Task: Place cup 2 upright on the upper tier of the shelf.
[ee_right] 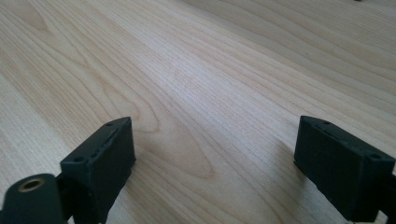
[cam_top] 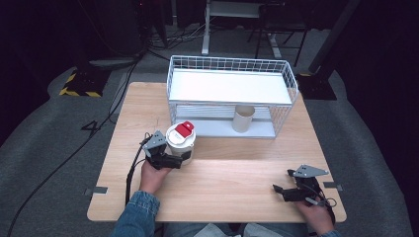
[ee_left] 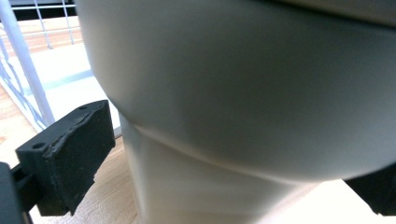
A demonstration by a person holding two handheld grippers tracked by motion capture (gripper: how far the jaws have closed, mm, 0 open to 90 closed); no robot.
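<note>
A white tub (cam_top: 180, 143) with a red flap on its lid (cam_top: 185, 129) stands on the wooden table (cam_top: 227, 173), just in front of the wire rack. My left gripper (cam_top: 182, 156) reaches in from the left with its jaws on either side of the tub. In the left gripper view the tub (ee_left: 243, 93) looms close, the gripper (ee_left: 224, 179) is open, and a thin gap separates the left pad (ee_left: 74, 154) from the tub's wall. My right gripper (cam_top: 283, 181) rests open low over bare wood near the front right; nothing lies between its pads (ee_right: 219, 163).
A white wire rack (cam_top: 232, 60) with two shelves stands at the back of the table. A beige cup (cam_top: 243, 118) sits on its lower shelf. The rack's wires (ee_left: 23, 70) stand just left of the tub. Cables trail off the table's left side.
</note>
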